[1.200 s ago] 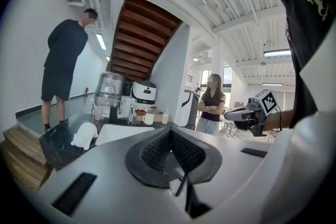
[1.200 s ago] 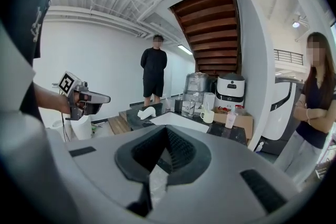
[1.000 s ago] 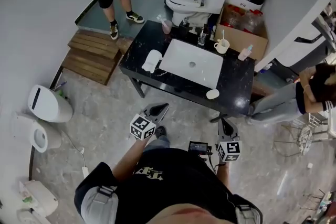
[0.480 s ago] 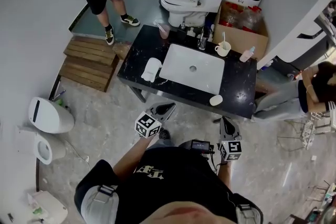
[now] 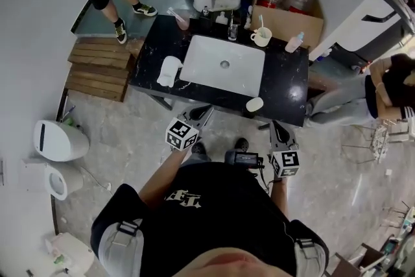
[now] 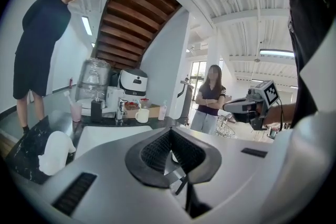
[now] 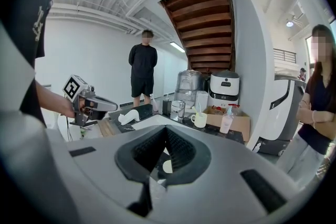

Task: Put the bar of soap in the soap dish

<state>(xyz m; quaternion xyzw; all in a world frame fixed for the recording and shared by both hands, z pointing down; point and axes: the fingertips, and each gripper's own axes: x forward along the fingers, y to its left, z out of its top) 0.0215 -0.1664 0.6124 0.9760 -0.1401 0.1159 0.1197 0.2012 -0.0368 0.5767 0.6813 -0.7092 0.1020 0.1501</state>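
Left tool point(image 5: 203, 113), closed, hangs near counter point(image 5: 288, 89) edge.

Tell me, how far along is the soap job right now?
Nothing looks done yet. The left gripper and the right gripper are both shut and empty, short of the black counter. In hand: they merely point toward its front edge. Left: grasping the soap and setting it in the dish. A small white round thing near that edge may be either; it is too small to tell.
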